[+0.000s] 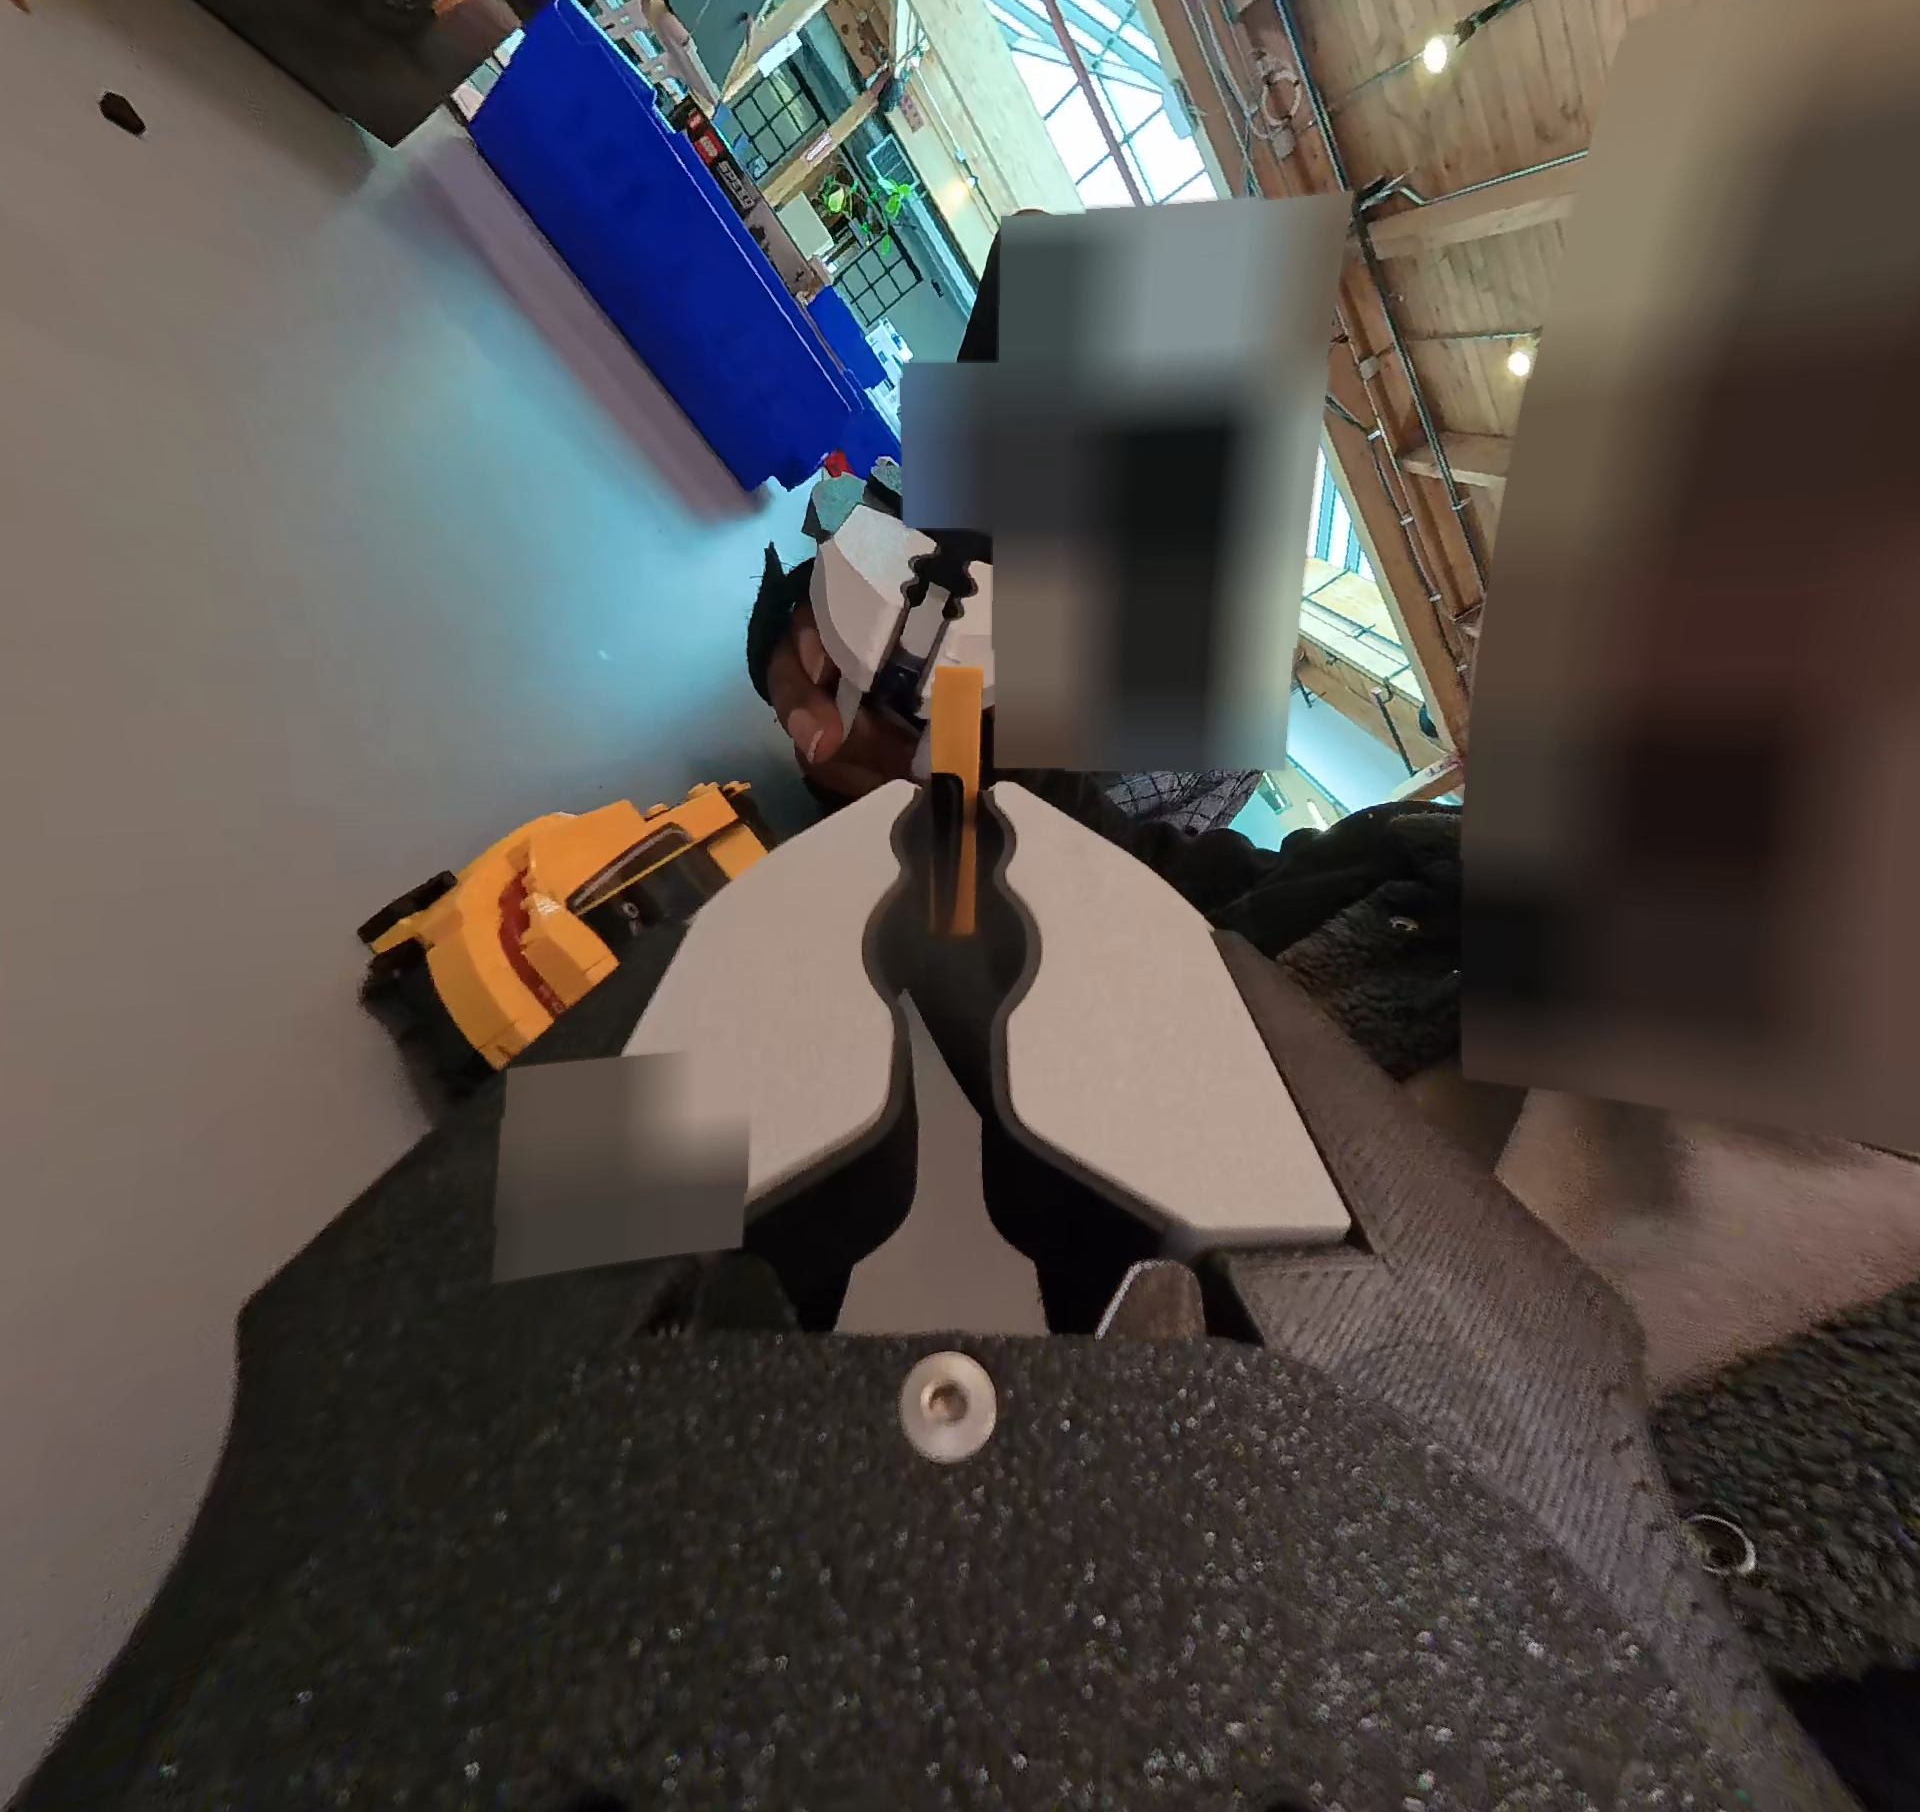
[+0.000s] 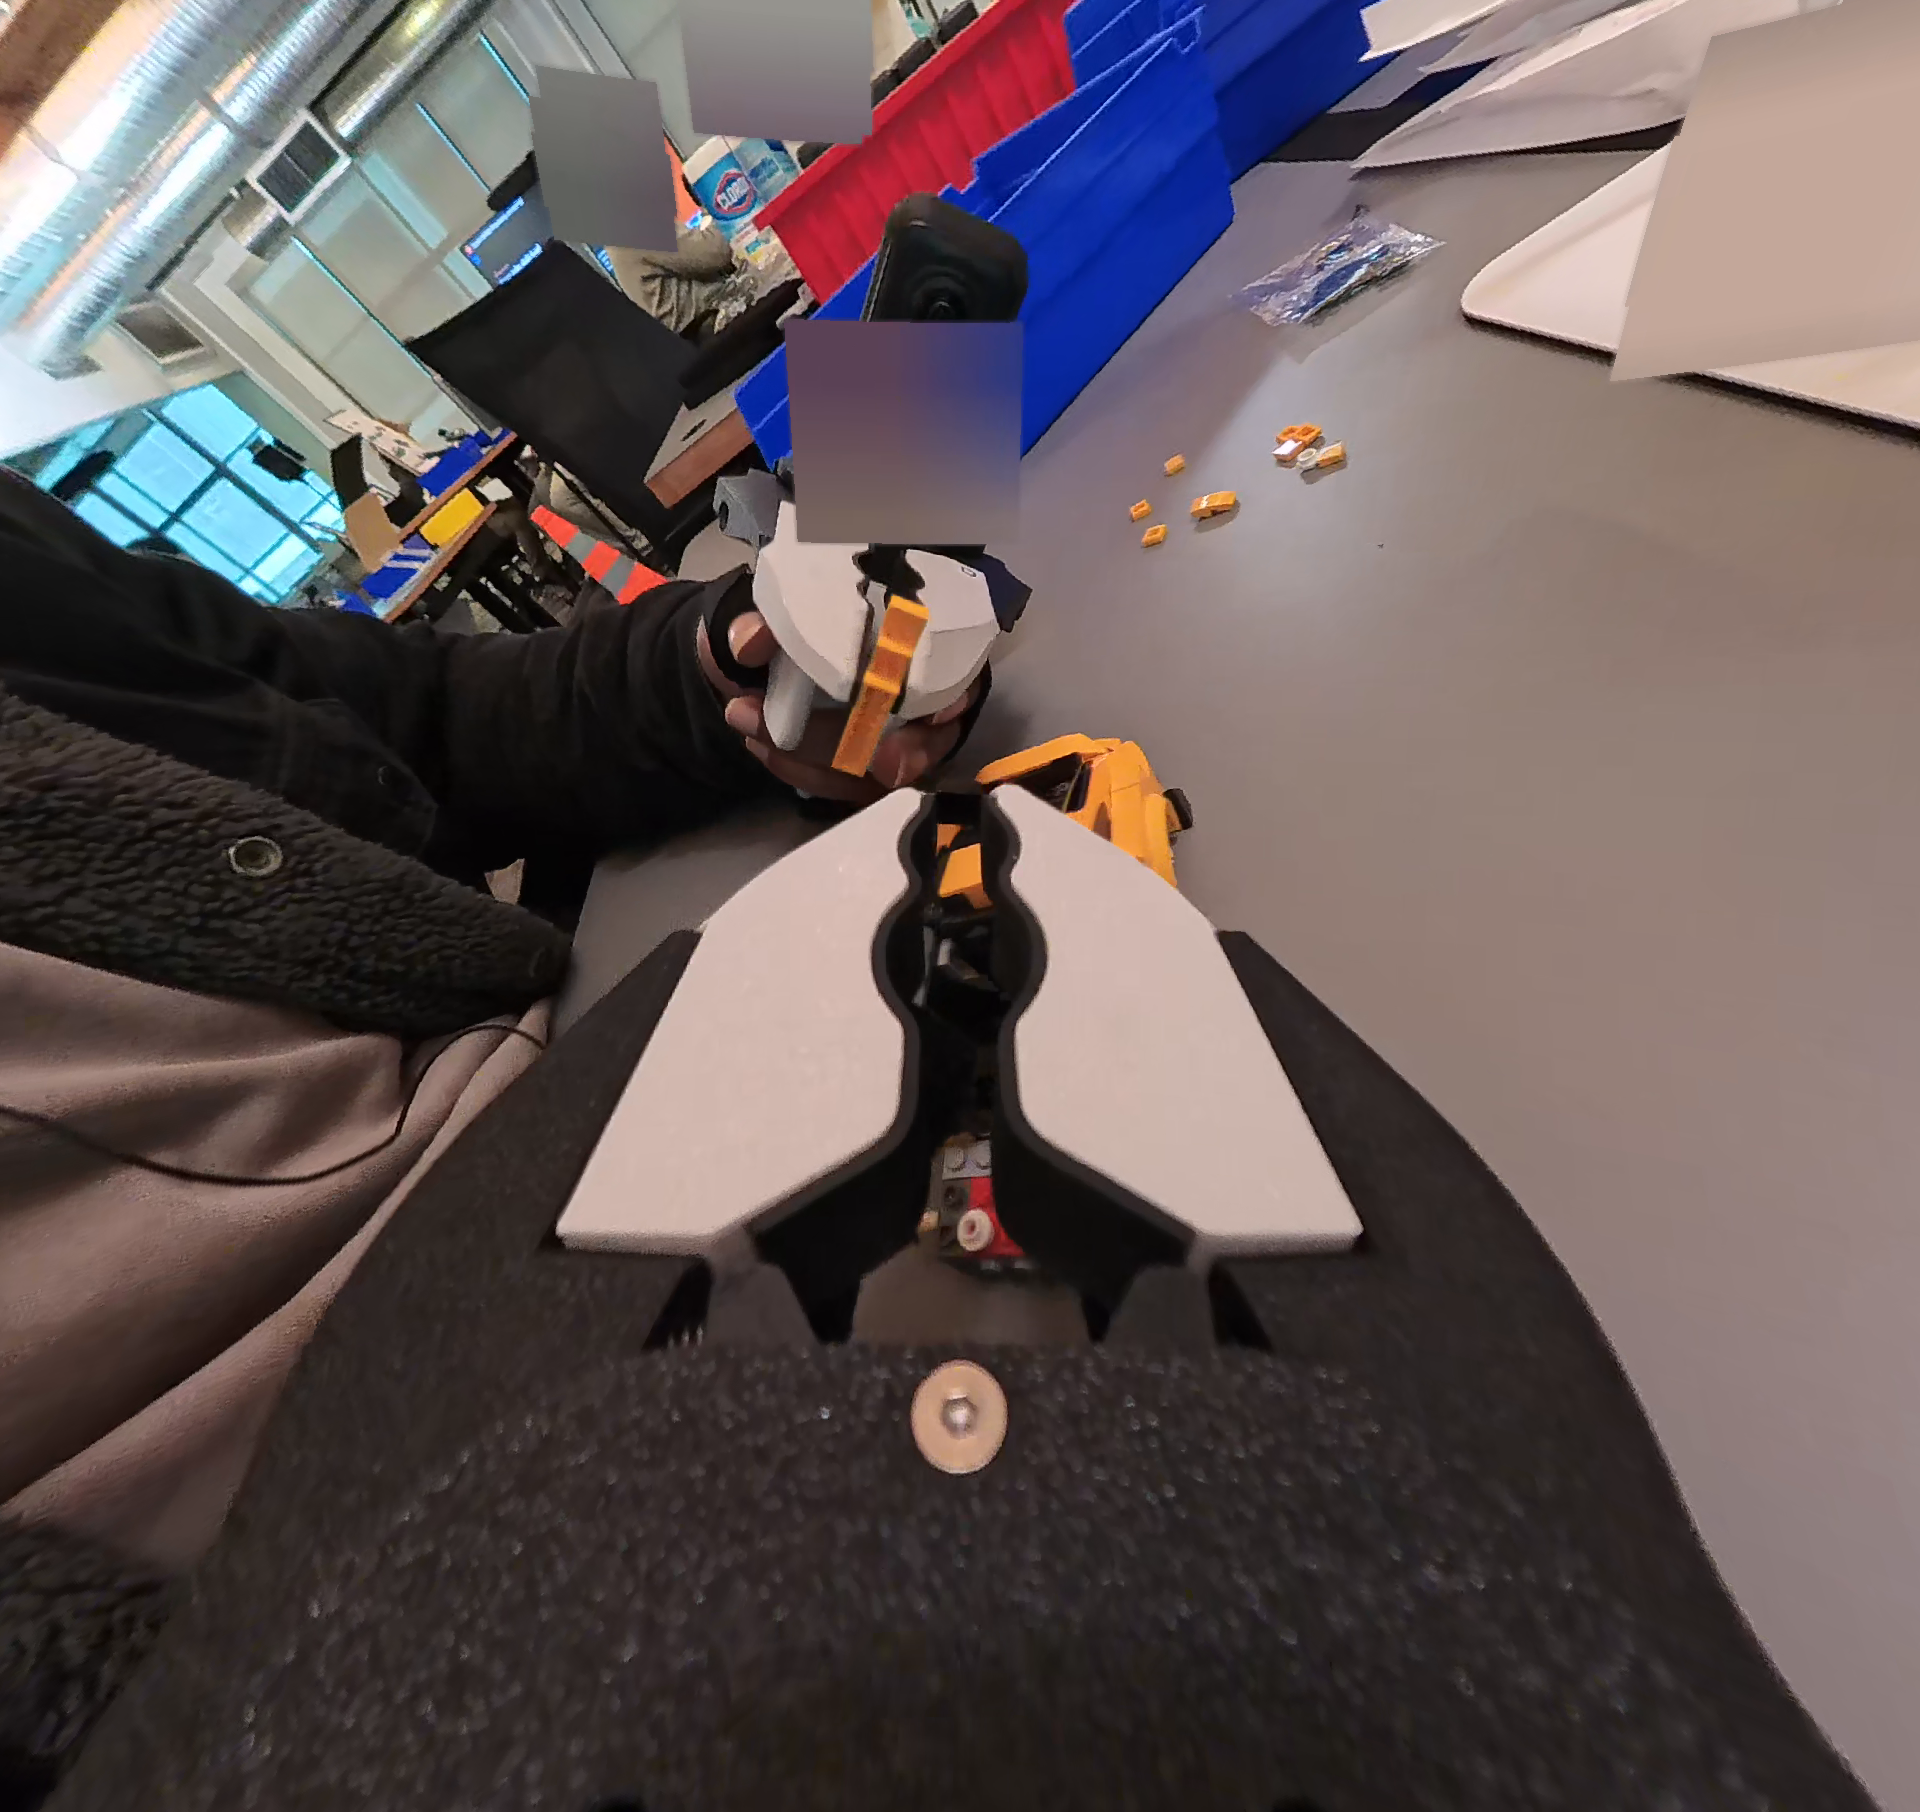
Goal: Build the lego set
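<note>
Clamped between the fingertips of the left tool (image 1: 951, 806) is a flat yellow brick piece (image 1: 956, 723), pressed from both sides and standing out past the tips. The right tool (image 2: 956, 812) is closed on part of a yellow brick car (image 2: 1101, 806), which rests on the grey counter (image 2: 1507, 827) and extends to the right of its tips. Just ahead of the right tool, the left tool and the gloved hand (image 2: 821, 754) gripping it are seen, blocking the view beyond. Farther ahead and to the right, small yellow loose bricks (image 2: 1210, 505) and a clear bag of parts (image 2: 1335, 271) lie on the counter, before blue bins (image 2: 1122, 204).
</note>
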Demonstrator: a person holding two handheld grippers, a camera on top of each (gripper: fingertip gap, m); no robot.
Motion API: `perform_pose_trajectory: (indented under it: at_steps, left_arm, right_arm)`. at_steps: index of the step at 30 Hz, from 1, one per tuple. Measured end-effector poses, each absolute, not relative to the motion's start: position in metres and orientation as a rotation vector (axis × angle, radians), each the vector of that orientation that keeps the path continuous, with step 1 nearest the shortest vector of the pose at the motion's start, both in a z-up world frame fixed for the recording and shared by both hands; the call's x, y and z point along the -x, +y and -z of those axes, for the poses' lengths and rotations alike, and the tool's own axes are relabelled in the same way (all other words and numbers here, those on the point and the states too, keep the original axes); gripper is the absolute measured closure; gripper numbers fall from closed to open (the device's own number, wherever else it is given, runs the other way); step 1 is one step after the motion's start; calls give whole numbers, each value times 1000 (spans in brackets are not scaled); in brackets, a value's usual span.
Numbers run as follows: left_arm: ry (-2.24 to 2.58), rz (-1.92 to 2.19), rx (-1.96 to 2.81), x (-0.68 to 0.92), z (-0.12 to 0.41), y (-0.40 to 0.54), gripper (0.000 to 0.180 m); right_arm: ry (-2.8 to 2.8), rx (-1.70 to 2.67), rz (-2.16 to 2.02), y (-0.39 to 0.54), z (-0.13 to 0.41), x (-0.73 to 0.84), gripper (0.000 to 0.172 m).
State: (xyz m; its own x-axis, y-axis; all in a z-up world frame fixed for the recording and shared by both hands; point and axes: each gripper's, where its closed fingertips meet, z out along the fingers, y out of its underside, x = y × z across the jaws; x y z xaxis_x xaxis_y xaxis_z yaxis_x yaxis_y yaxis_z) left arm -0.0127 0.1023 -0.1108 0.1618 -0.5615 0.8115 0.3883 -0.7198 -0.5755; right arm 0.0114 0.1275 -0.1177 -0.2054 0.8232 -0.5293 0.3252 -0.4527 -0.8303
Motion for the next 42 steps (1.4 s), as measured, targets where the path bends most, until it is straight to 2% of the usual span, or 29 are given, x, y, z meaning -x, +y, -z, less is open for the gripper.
perform_pose_trajectory:
  at_steps: [30, 42]
  left_arm:
    - [240, 1562, 1678, -11, 101, 94, 172]
    - [532, 1286, 1769, -27, 114, 80, 173]
  right_arm:
    - [-1266, 1626, -1897, 98, 95, 0, 164]
    - [-1520, 1597, -1815, 80, 105, -8, 163]
